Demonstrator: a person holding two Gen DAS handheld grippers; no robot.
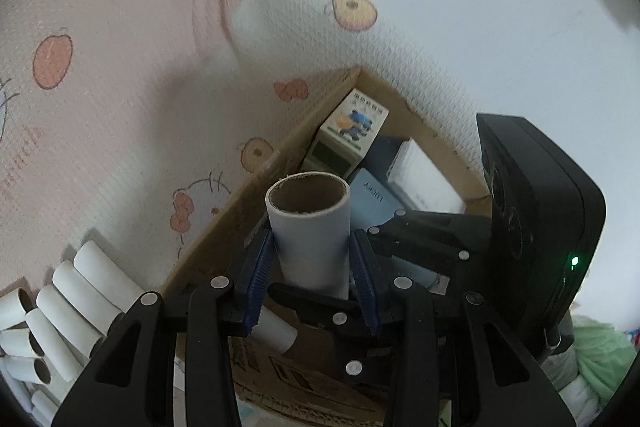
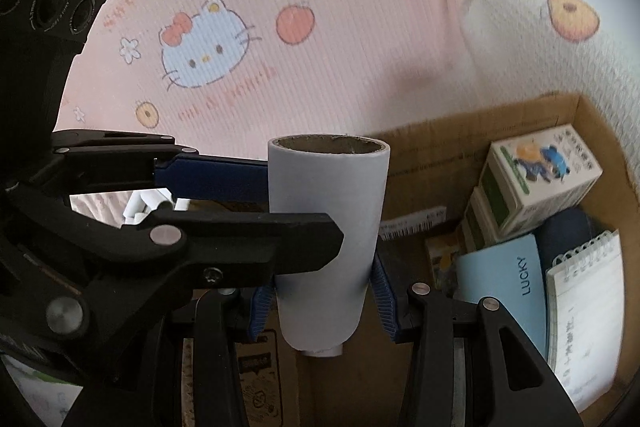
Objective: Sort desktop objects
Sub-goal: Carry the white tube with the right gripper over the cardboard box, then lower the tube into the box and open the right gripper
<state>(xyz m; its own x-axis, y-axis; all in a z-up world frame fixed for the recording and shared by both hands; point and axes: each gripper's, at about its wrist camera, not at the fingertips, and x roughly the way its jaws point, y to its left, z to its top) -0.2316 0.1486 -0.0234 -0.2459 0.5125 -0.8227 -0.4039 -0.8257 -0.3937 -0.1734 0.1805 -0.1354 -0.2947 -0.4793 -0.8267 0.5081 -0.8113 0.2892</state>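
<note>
We hold one cardboard tube in both tools, left tool and right tool each clamped partway, above the cardboard box at lower right, likely for dropping in.

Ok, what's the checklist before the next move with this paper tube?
1. Left claw clamped on paper tube: ok.
2. Right claw clamped on the same tube, lower down: ok.
3. Tube straight in both grips: ok.
4. Tube fully over the cardboard box: cannot tell.
5. Free room at the box end with the cartoon carton, LUCKY booklet and spiral notepad: not ok, crowded.
6. Loose tubes beside the box, apart from both claws: ok.
</note>
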